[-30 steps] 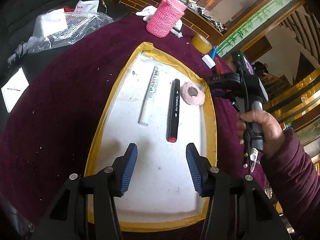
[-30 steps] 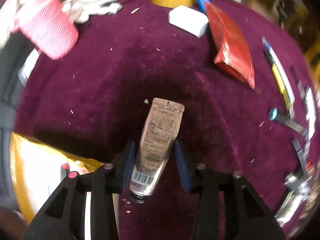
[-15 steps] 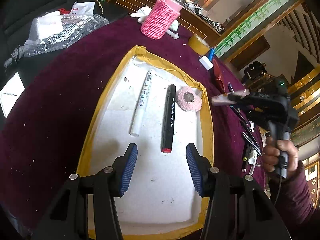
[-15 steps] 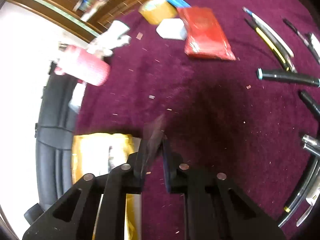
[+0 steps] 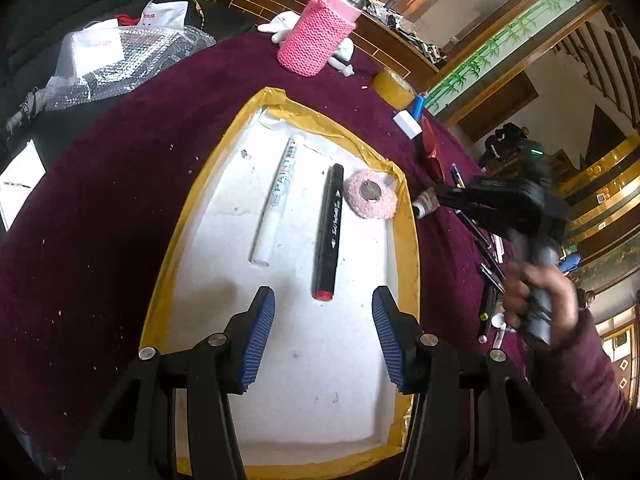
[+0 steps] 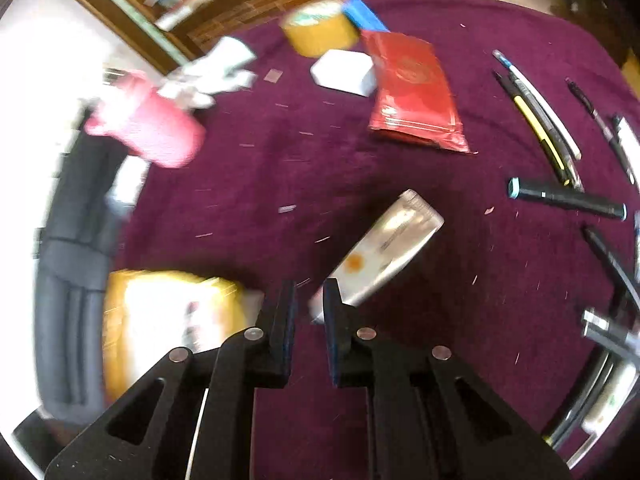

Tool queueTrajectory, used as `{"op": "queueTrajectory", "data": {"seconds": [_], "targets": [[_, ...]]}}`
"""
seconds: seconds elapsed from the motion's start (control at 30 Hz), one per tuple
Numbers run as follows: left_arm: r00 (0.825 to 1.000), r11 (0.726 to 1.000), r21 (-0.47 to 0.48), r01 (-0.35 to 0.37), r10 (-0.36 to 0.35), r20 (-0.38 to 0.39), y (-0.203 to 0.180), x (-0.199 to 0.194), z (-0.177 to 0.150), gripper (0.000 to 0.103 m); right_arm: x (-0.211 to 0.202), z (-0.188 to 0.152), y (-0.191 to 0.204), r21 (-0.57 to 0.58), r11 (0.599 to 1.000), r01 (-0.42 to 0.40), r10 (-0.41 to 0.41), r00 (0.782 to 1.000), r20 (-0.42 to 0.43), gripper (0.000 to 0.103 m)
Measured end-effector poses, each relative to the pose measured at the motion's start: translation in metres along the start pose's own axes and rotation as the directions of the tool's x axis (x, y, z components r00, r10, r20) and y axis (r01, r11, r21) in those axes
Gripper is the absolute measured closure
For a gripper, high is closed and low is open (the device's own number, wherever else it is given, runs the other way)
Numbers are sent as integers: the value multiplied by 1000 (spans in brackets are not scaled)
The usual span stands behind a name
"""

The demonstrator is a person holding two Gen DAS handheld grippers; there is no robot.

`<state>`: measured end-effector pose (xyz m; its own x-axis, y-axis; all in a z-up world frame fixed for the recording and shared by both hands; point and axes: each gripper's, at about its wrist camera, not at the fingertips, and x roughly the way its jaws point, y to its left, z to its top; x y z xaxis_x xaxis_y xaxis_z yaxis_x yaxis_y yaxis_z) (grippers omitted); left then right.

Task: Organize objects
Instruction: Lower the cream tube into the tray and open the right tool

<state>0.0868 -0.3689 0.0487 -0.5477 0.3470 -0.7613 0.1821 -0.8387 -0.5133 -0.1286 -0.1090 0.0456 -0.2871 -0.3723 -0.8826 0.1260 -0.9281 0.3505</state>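
Maroon velvet covers the desk [image 5: 100,200], where a yellow-rimmed white foam tray [image 5: 408,240] holds a white paint marker [image 5: 276,204], a black red-tipped marker [image 5: 330,236] and a pink fuzzy ring [image 5: 372,200]. Left gripper [image 5: 320,340] hovers above the tray, fingers apart. Right gripper [image 6: 308,312], just beside the tray's edge, has its fingers nearly together; whether they clamp the silver cream tube [image 6: 384,256] slanting past them, I cannot tell.

tube [image 6: 386,250] cap end: tucked behind the right gripper [image 6: 308,312] fingers
tray [image 6: 116,320]: total smear
pens [image 6: 612,364]: chopped off by the edge
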Motion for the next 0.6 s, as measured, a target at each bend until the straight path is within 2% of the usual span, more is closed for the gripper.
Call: {"op": "queueTrajectory", "data": {"seconds": [0.03, 0.13, 0.2, 0.23, 0.37, 0.4, 0.43, 0.47, 0.5, 0.53, 0.6], "targets": [[1000, 1000, 7, 0, 0, 3, -1, -2, -2, 58, 5, 3, -7, 31, 999, 38, -38, 999, -6, 92], [1000, 1000, 17, -5, 5, 18, 1, -11, -5, 58, -9, -1, -24, 114, 994, 6, -8, 1000, 17, 89], [1000, 1000, 0, 3, -3, 26, 6, -14, -5, 58, -18, -5, -33, 157, 987, 14, -17, 1000, 16, 72], [1000, 1000, -12, 8, -8, 28, 8, -14, -5, 57, -18, -4, -38, 188, 982, 10, -12, 1000, 10, 59], [999, 999, -32, 28, -27, 26, 11, -10, -5, 57, 2, 9, -39, 254, 966, 40, -35, 999, -24, 53], [999, 999, -31, 31, -30, 20, 11, -9, -7, 57, 14, 13, -35, 247, 967, 69, -56, 997, -60, 52], [999, 999, -28, 31, -30, 14, 11, -9, -8, 57, 25, 15, -30, 238, 967, 93, -72, 993, -92, 46], [1000, 999, -25, 30, -29, 11, 11, -9, -10, 57, 26, 19, -20, 211, 970, 116, -109, 993, -45, 37], [1000, 999, -26, 29, -29, 7, 12, -9, -12, 57, 34, 21, -11, 177, 975, 131, -126, 991, -39, 36], [1000, 999, -29, 31, -31, 5, 13, -10, -13, 57, 47, 21, 0, 125, 981, 146, -138, 988, -69, 31], [999, 999, -36, 34, -33, 3, 15, -11, -14, 57, 60, 14, 30, -38, 969, 243, -245, 967, -75, 37]]}}
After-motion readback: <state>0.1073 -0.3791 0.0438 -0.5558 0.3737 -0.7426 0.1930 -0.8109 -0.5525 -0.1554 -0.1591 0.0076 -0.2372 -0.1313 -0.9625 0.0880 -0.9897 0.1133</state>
